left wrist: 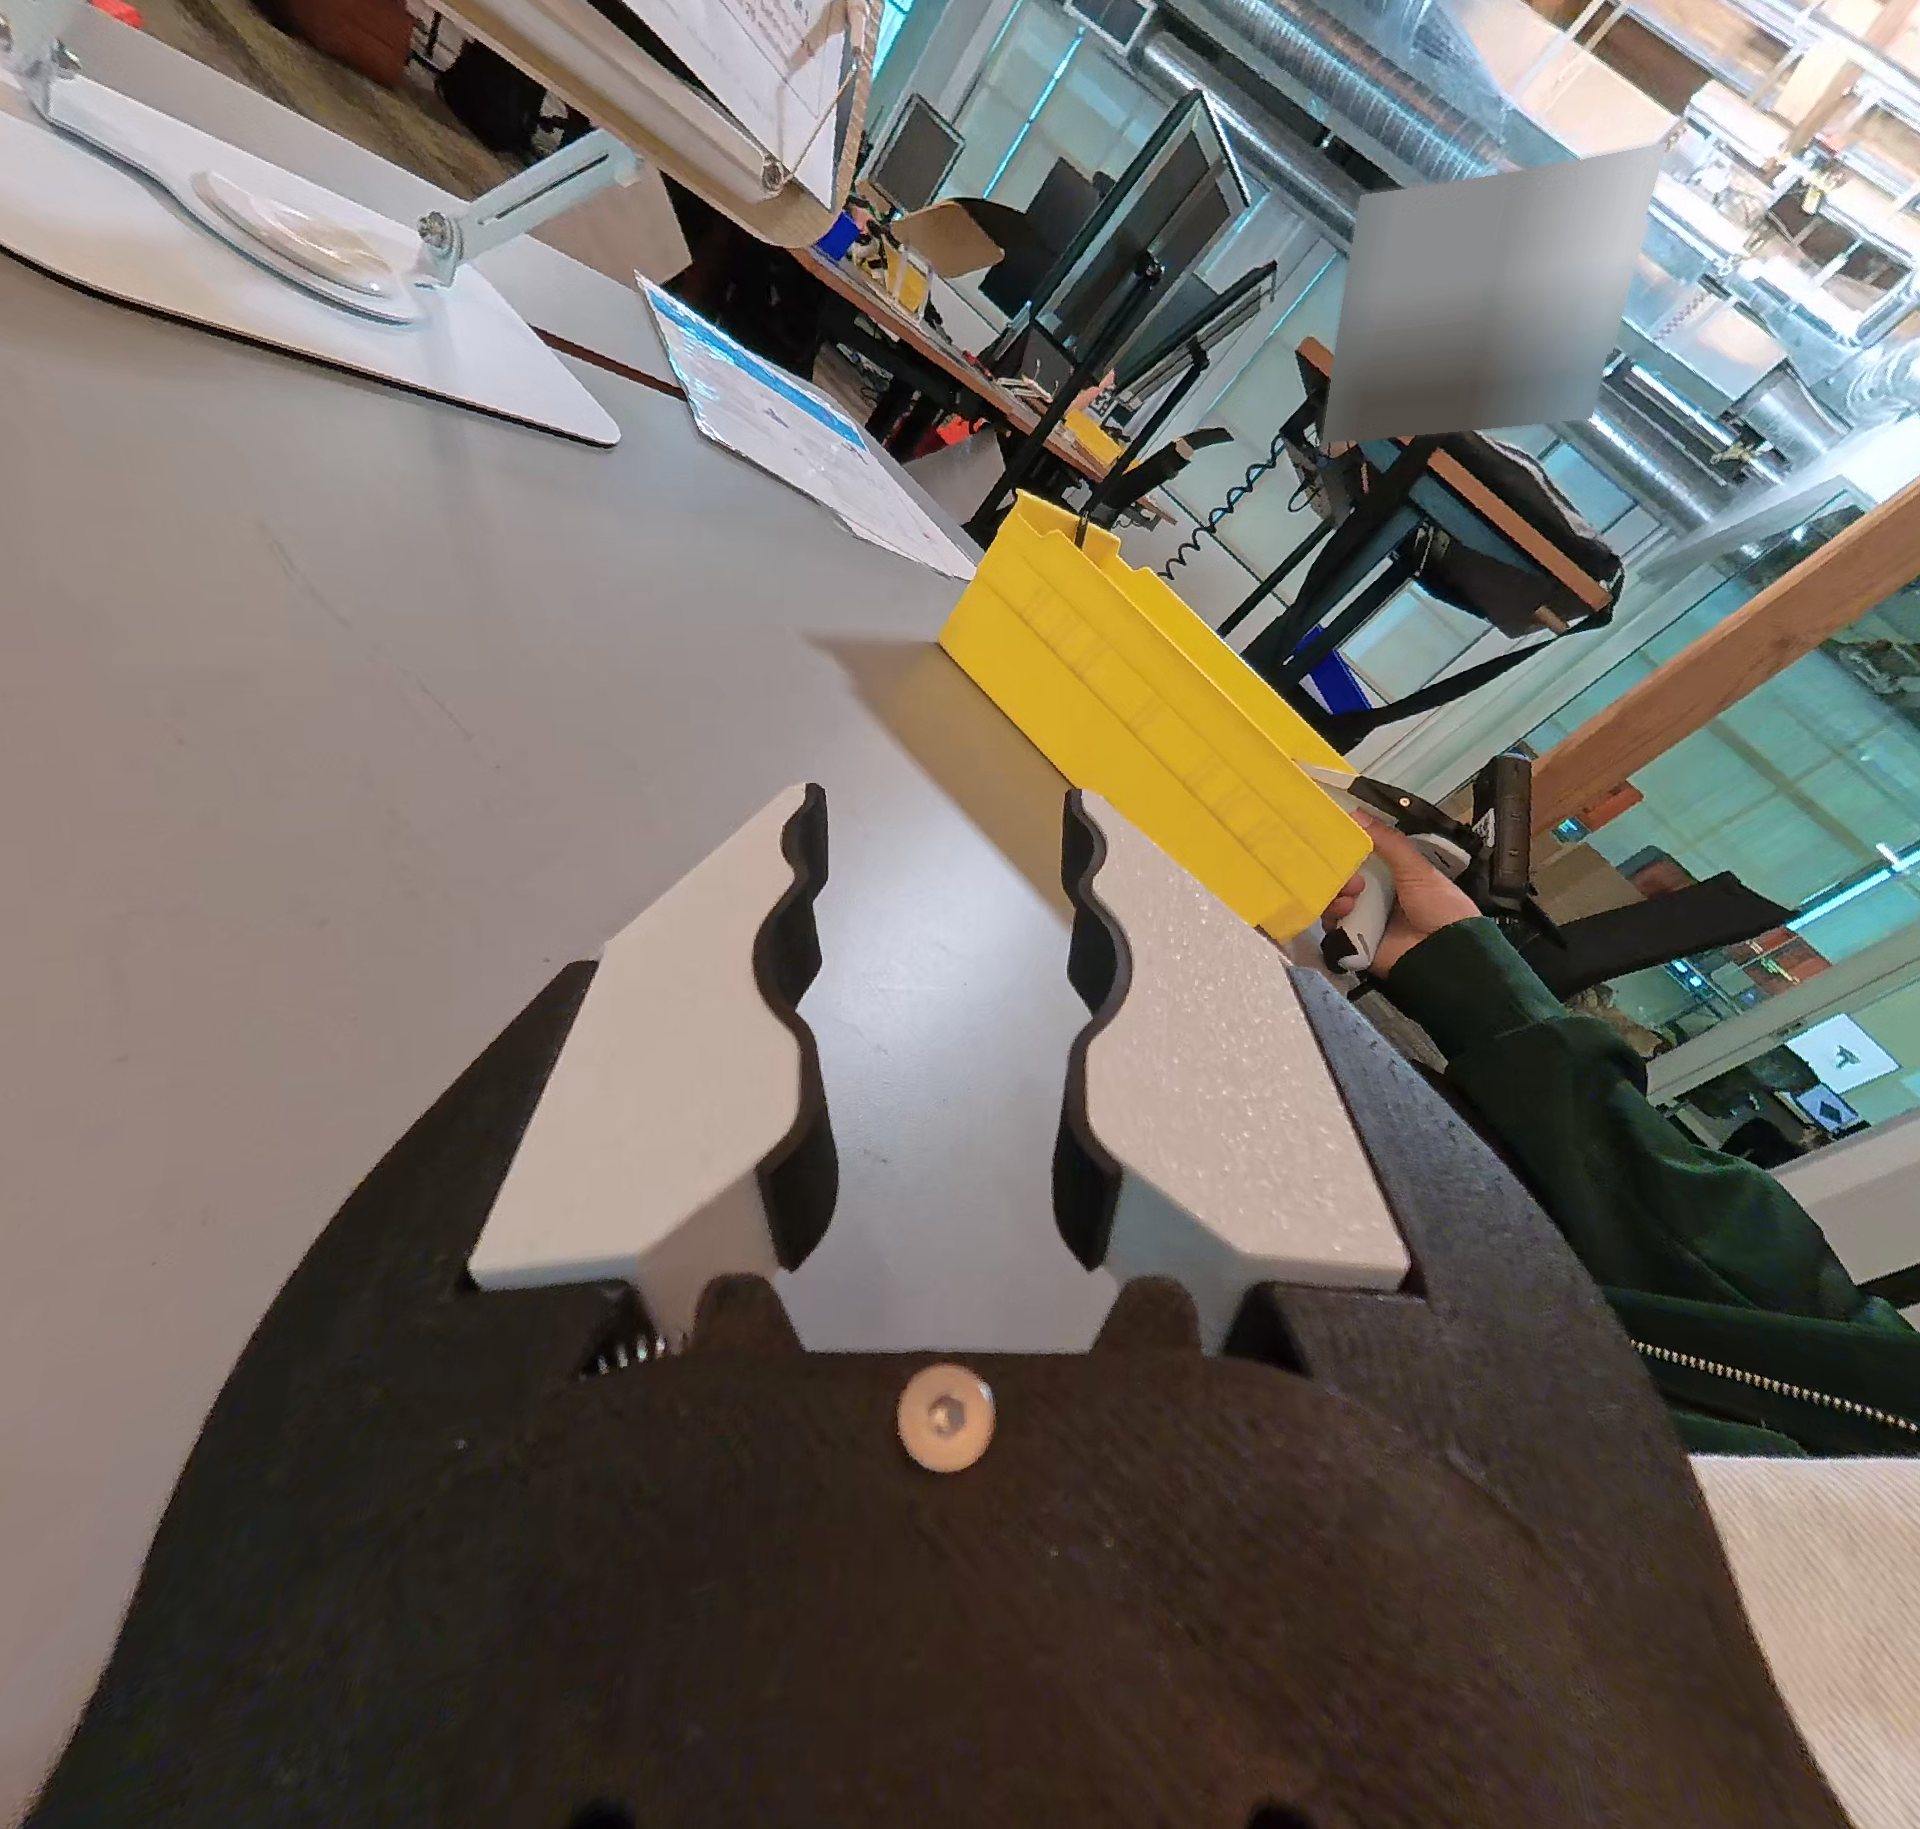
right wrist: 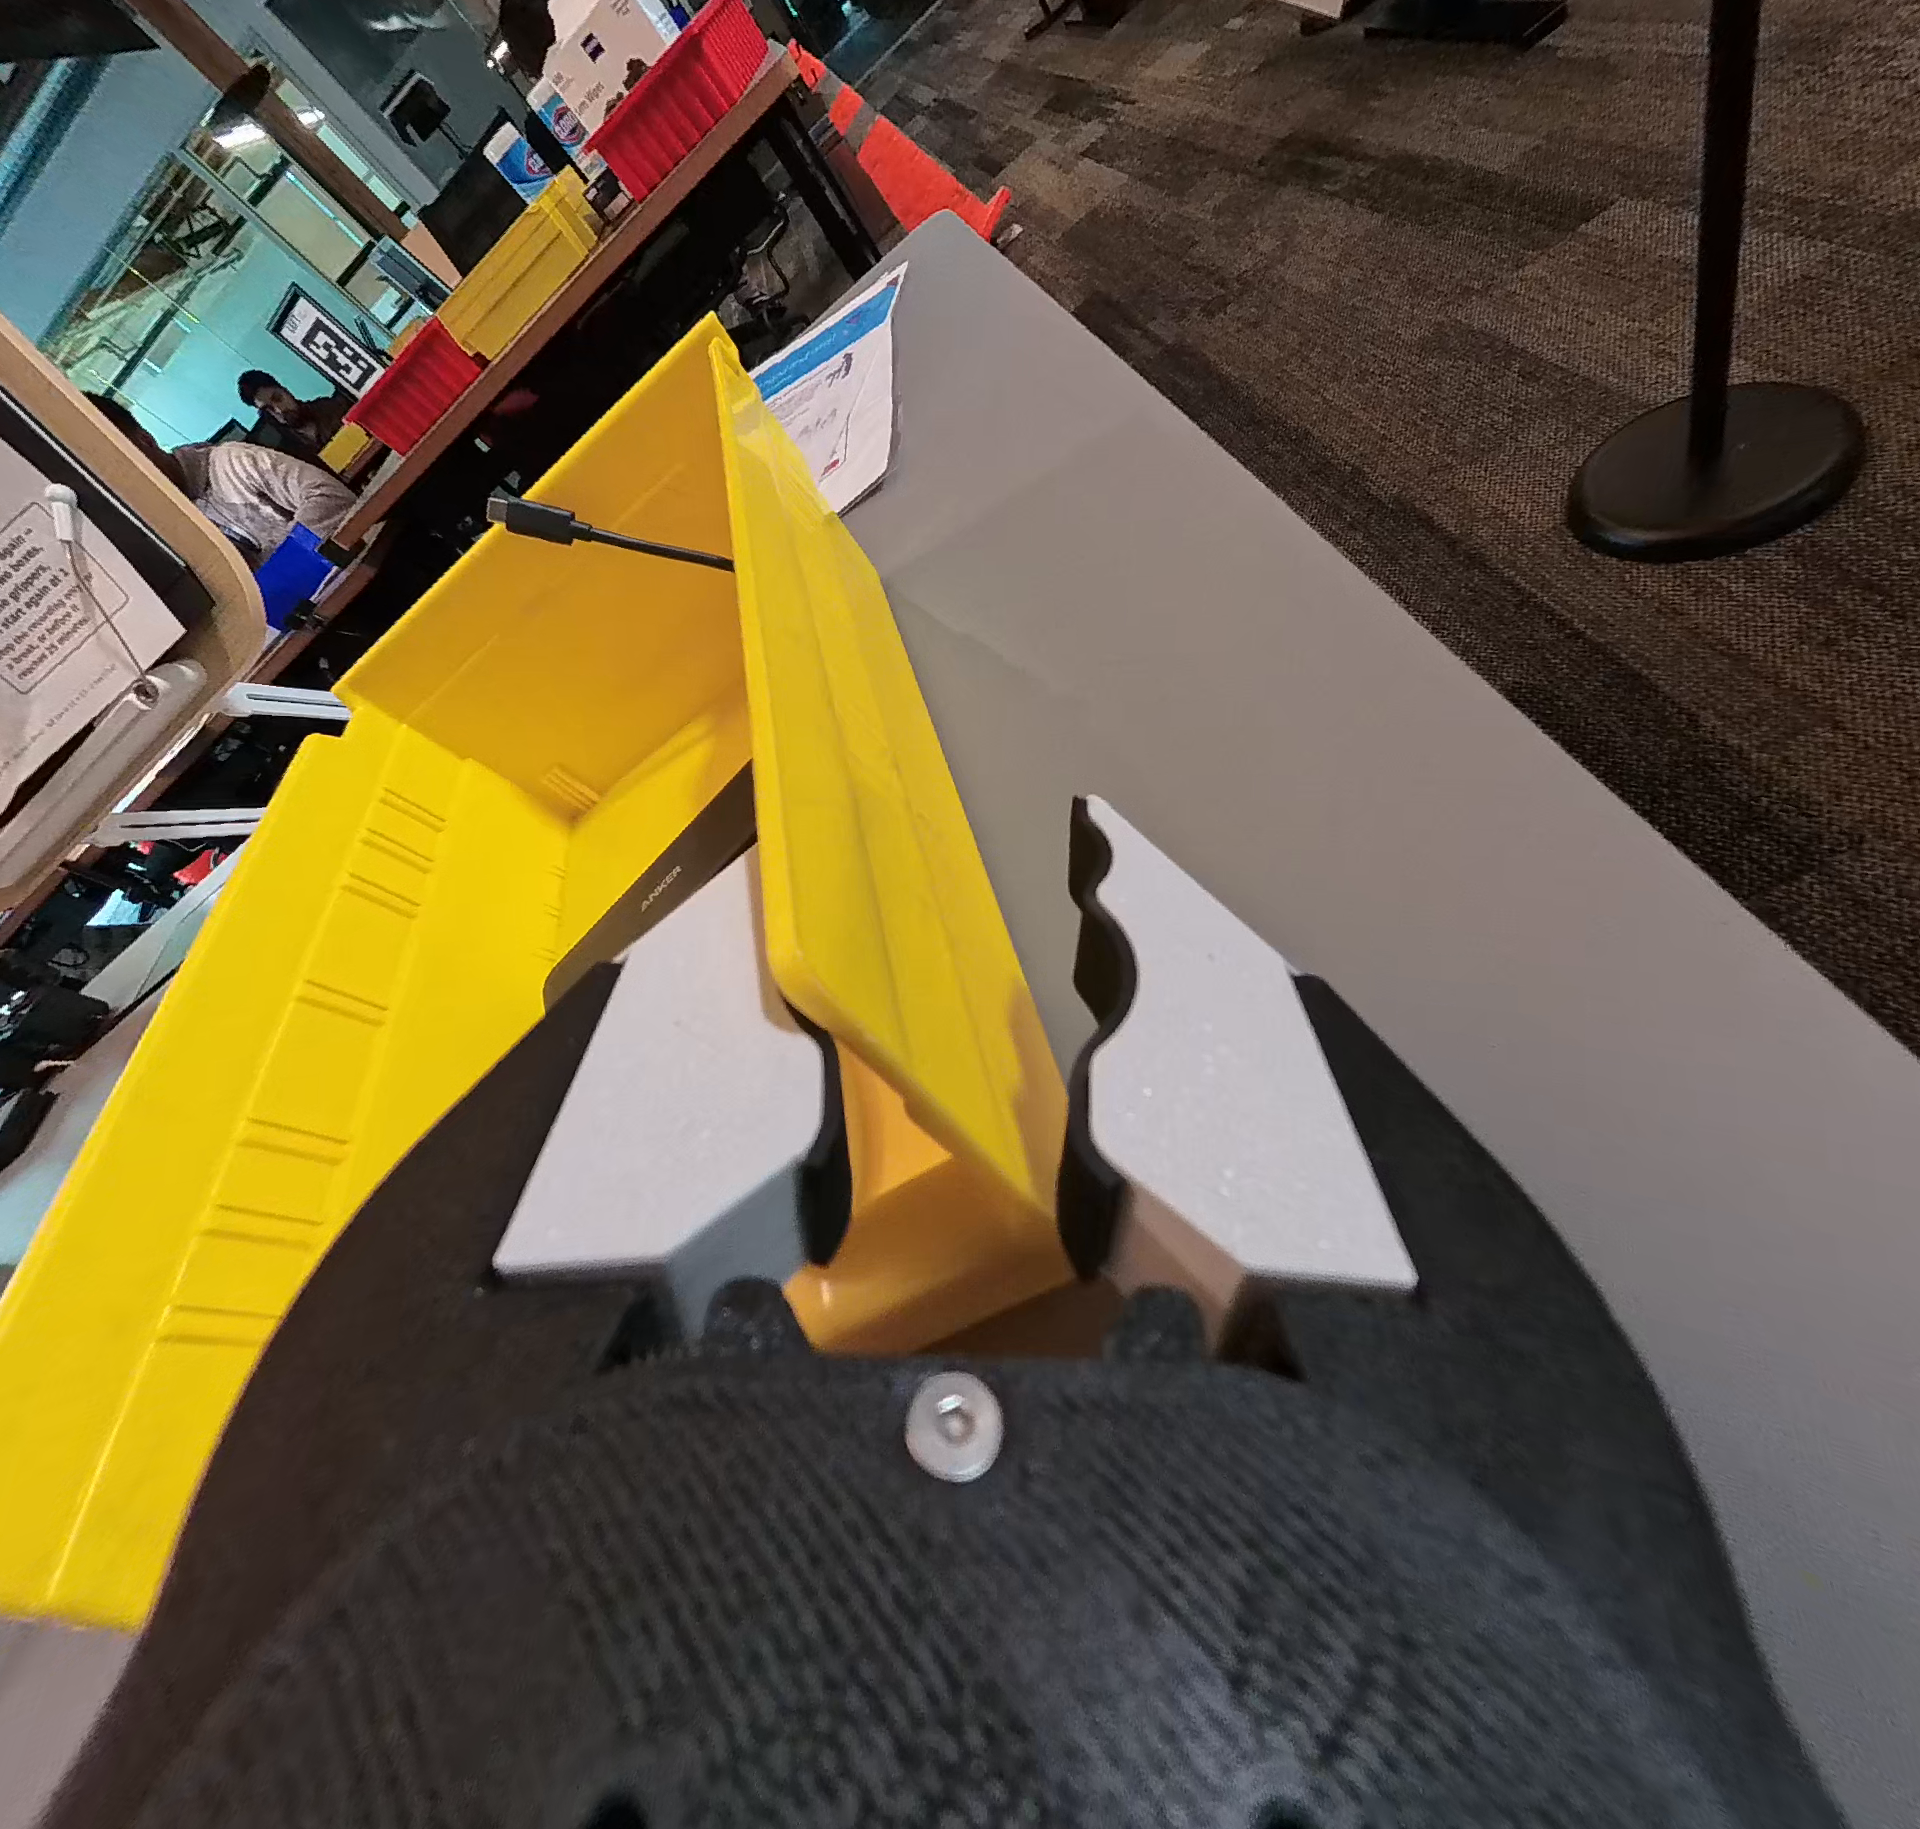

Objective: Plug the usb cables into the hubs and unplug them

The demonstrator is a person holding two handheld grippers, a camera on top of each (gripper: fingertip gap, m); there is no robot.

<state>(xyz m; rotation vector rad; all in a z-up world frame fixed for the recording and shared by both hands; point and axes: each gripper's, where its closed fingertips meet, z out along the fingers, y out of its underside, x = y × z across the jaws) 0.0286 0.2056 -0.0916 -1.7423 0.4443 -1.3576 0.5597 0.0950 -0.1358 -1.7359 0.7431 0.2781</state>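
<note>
A yellow bin stands on the grey table. A black hub lies inside it. A black USB cable plug sticks up over the bin's far end. My right gripper is closed on the bin's near right wall, with one finger inside and one outside. My left gripper is open and empty above the bare table, left of the bin. In the left wrist view the right gripper and the hand holding it show at the bin's near end.
A printed sheet lies beyond the bin. A white stand base sits at the table's far left. The table edge runs to the right of the bin, with carpet, a black post base and orange cones beyond.
</note>
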